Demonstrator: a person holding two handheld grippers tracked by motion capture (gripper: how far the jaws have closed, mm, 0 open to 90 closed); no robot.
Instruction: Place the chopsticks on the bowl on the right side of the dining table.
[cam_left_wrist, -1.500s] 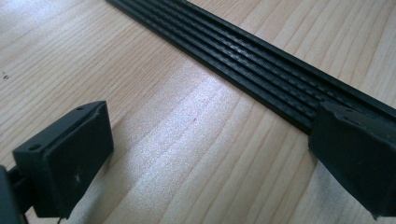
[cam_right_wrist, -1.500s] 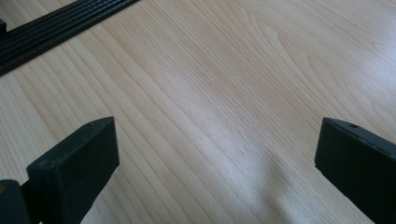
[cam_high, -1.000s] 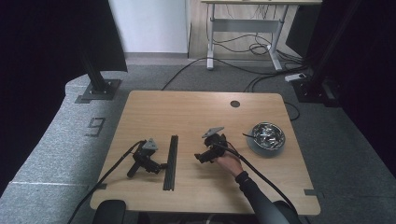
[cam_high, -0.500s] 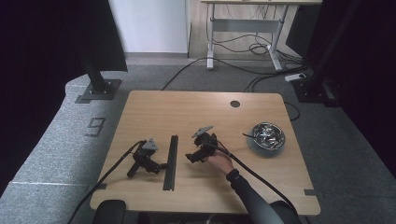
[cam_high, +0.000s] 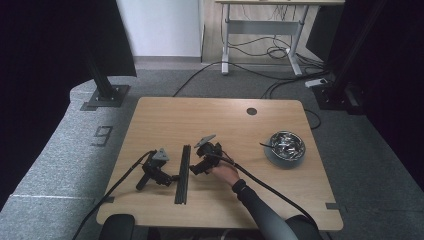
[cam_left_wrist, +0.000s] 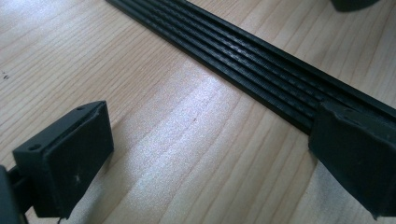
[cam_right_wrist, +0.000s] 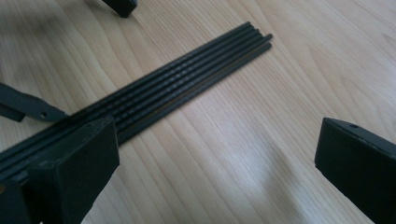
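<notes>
A long black ribbed bar lies flat on the wooden table, running front to back. My left gripper rests on the table just left of the bar with no hand on it. Its jaws stand wide open, and one jaw reaches the edge of the bar. A hand holds my right gripper just right of the bar. It is open, low over the wood, with its left jaw over the bar and nothing between the jaws.
A metal bowl with shiny contents sits at the table's right. A round cable hole is near the far edge. Cables trail from both grippers toward the front edge. The left gripper's jaw shows beyond the bar.
The hand has carried my right gripper leftward, from mid-table toward the black bar. The left gripper and the bar have not moved.
</notes>
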